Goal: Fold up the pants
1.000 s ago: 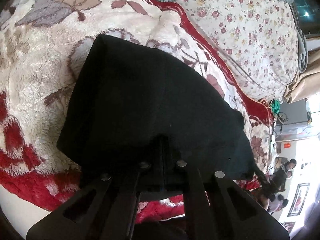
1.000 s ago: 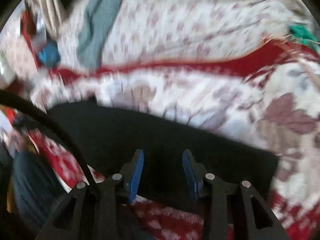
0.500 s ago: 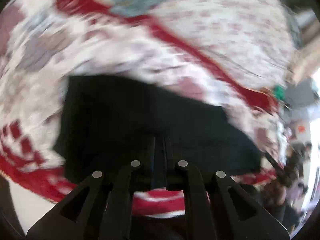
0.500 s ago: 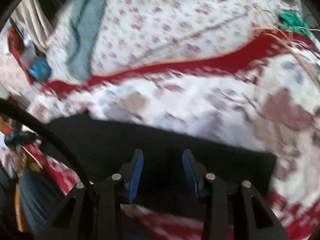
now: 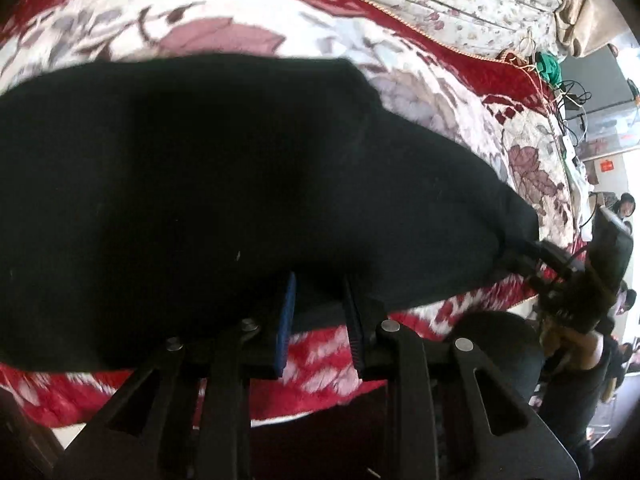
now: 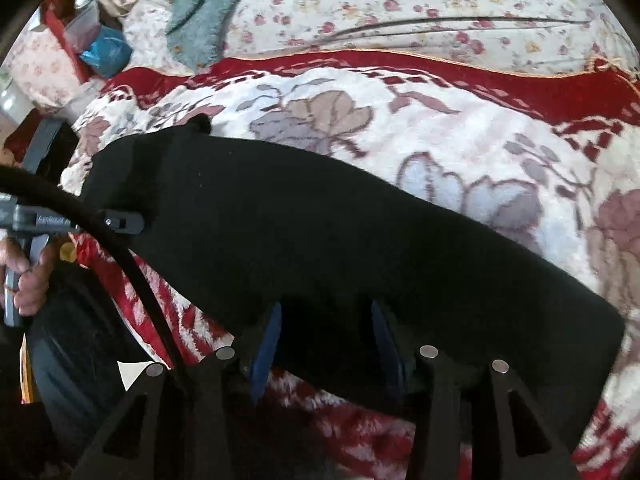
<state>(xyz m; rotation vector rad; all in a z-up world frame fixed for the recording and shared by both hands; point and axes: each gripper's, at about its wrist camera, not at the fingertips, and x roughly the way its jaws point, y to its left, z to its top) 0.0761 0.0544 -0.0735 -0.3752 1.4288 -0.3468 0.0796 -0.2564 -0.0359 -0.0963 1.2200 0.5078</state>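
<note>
Black pants [image 5: 240, 168] folded on the floral blanket [image 6: 440, 132], both tongs parted.
Left tongs [image 5: 318, 300] and right tongs [image 6: 326, 336] straddle the near edge; withdrawing carelessly could snag and undo the fold.

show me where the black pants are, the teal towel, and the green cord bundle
black pants [image 6: 340, 240]: right wrist view, middle of the folded fabric.
teal towel [image 6: 200, 12]: right wrist view, its lower half.
green cord bundle [image 5: 549, 65]: left wrist view, its centre.
</note>
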